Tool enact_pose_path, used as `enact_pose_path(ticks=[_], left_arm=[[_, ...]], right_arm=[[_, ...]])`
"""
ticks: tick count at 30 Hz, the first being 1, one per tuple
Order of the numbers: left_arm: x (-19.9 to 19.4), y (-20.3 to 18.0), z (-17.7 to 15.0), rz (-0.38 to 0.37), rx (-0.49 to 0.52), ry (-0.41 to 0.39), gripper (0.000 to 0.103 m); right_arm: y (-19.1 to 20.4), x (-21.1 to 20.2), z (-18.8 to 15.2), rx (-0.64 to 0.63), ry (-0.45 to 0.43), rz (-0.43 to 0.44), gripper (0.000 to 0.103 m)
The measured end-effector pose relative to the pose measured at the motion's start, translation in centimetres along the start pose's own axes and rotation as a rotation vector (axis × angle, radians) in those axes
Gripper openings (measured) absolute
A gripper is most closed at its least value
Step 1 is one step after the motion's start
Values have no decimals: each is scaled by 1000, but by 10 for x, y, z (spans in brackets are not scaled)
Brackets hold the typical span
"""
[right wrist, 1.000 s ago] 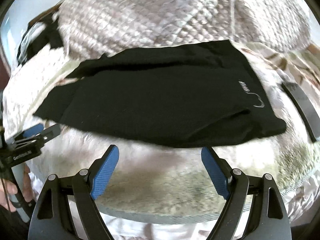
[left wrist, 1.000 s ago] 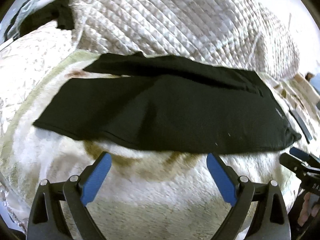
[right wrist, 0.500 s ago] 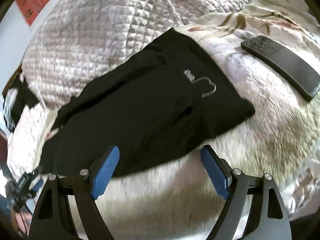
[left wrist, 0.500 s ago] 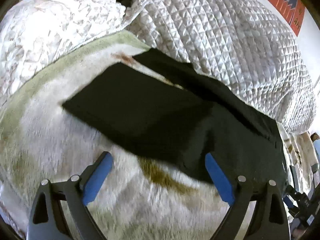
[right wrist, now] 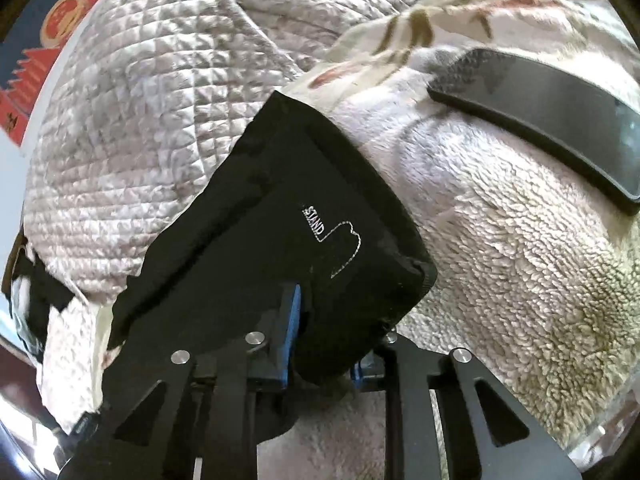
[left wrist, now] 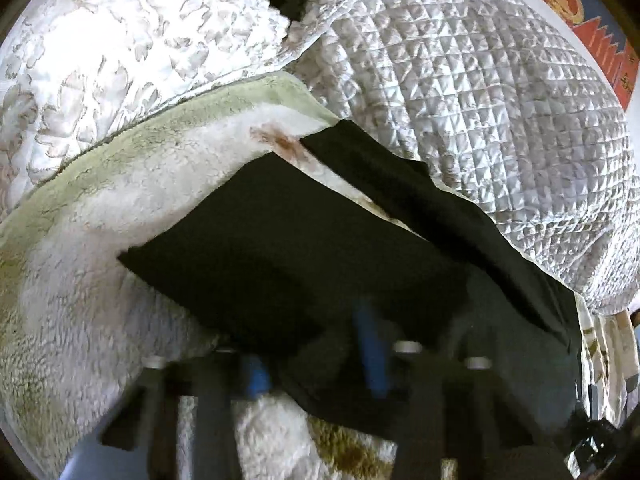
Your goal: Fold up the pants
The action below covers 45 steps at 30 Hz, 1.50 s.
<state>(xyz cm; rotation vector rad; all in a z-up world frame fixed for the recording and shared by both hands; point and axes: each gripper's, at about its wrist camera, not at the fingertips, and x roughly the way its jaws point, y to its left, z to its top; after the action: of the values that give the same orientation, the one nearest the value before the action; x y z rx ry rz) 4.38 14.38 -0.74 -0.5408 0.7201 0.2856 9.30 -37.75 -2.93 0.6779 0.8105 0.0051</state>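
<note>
Your left gripper (left wrist: 316, 364) is smeared by motion blur at the bottom of its own view; the blue pads (left wrist: 370, 354) sit close together with the dark hem of the black pants (left wrist: 304, 264) over them, so they look clamped on the cloth, though the blur keeps the contact line from showing cleanly. Your right gripper (right wrist: 326, 354) is sharper: its fingers are pinched narrow on the waistband corner of the pants (right wrist: 288, 216), the fabric bunched between the blue pads (right wrist: 290, 340), and the far pad is almost wholly buried under cloth. The stitched word "STAND" (right wrist: 314, 218) reads plainly near that corner.

The pants lie on the fleecy blanket (left wrist: 100, 248), stretched from the leg end in the left view to the waist in the right view. Their far edge runs along the foot of the quilted cover (left wrist: 480, 112), touching it, and part of the far leg is tucked under that quilt's rim. The near side of the blanket is bare fleece in both views.

A dark flat slab (right wrist: 552, 120), phone or remote, you cannot tell which, lies on the blanket (right wrist: 520, 264) beyond the waistband, near it but apart. A red and blue wall hanging (right wrist: 44, 32) is cut off at the frame edge.
</note>
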Motion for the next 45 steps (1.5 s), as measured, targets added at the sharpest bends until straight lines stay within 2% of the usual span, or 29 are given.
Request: enact_pose_path(ticks=[2,3,7,12,15,17,18,20,24,25,27,30,33,34,35,36,39,40,41,43,45], left_arm=[[5,5,4,1,-27,17,6],[5,6,5,-1,-31,19,4],[-19,0,7,-20,-1,-13,4],[-74,6,1,-47,30,-67,4],[-94,18,-21,-27,55,-59,4],[-87,28,-37,-1,56,-12,4],[-79,34,-46,13,41,34,4],[-72,40,-54,18,12,74,4],[-84,37,-53,2,28,36,5],[-85,39,-53,2,22,36,8],[-83,45,-51,-1,-10,43,10],[-80,59,-47,-1,-70,39,15],[-79,65,-39,29,-86,-4,15],[-78,66,-37,44,-83,-7,12],[-81,66,-36,49,-85,-18,4],[-86,64,-35,52,-70,-42,4],[-108,52,-37,121,16,-137,4],[-108,53,-36,148,31,-138,5],[-104,54,-36,195,37,-116,6],[-93,62,-33,302,22,-56,10],[-94,67,-31,343,14,-61,11]], right_arm=[[3,0,0,-17,-2,-7,15],[4,-1,1,-25,-2,-4,13],[7,-19,8,-31,-3,51,11],[-1,-59,13,-25,8,101,11],[-13,-70,7,-33,48,69,11],[-22,-62,-1,-43,94,23,11],[-30,-52,-6,-31,142,-4,11],[-37,-44,-12,-7,164,-28,13],[-30,-52,-14,-37,131,-40,15],[-29,-53,-14,-46,124,-43,17],[-29,-56,-12,-39,116,-38,30],[-31,-59,-12,-39,109,-51,32],[-33,-68,-14,-54,67,-49,30],[-32,-69,-14,-59,56,-51,26],[-31,-68,-14,-61,50,-62,18],[-31,-68,-14,-61,48,-66,18],[-34,-72,-14,-52,39,-93,17],[-34,-72,-14,-46,39,-114,17],[-36,-73,-15,-40,46,-127,19],[-38,-75,-16,-29,48,-177,33],[-37,-89,-14,-46,-16,-249,36]])
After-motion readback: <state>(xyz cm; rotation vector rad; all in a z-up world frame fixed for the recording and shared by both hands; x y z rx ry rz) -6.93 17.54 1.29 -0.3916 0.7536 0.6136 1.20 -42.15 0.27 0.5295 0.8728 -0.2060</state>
